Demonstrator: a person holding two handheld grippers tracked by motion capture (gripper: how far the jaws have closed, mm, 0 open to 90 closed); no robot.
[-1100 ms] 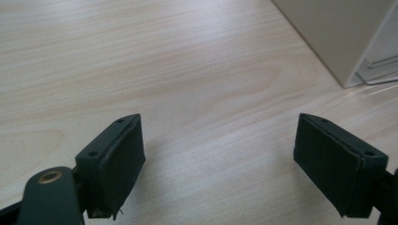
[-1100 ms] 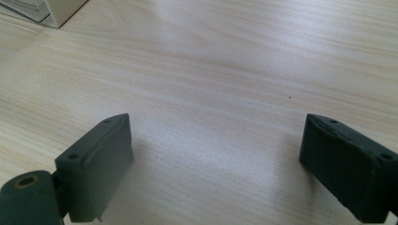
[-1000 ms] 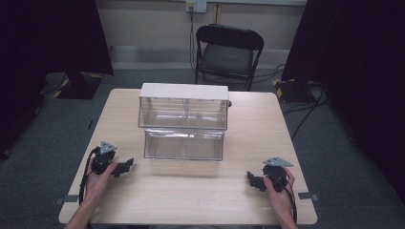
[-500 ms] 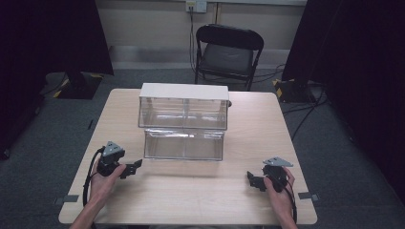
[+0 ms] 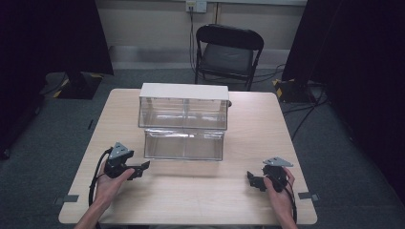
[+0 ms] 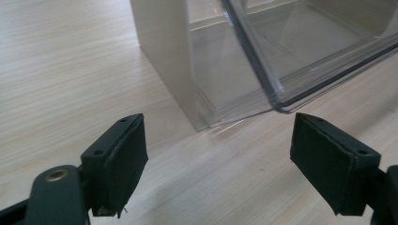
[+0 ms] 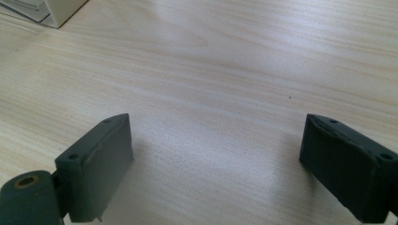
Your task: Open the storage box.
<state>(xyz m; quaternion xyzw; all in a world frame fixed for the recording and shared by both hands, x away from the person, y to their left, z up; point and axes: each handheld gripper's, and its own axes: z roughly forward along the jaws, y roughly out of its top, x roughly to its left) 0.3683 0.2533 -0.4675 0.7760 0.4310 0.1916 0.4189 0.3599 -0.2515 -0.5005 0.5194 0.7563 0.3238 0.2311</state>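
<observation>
Movement on the left since a second ago: in from the table's [image 5: 205, 200] near left edge toward the clear drawer [image 5: 184, 144], and a touch higher. No change on the right.

Clear drawer pulled out of the bottom of the clear cabinet [image 5: 184, 102], toward the person, at mid-table. Resting low, front face toward the near edge. White top on the cabinet, see-through walls below. In the left gripper view, the drawer's [image 6: 319, 51] rounded lower corner jutting past the cabinet's pale side wall [image 6: 164, 56], just ahead of the pads.

Left gripper [image 5: 141, 169] just off the drawer's near left corner, aimed across at it, close but not touching. Jaws just eased inward a little, yet plainly apart in its own view [image 6: 234, 164], with nothing between them but bare wood.

Right gripper [image 5: 253, 180] well apart from the drawer, low by the near right edge, held in the person's hand. Jaws spread wide in its own view [image 7: 216, 164], bare tabletop between them, a corner of the cabinet [image 7: 61, 9] off at top left.

Beyond the table, a black folding chair [image 5: 227, 52] against the far wall.
</observation>
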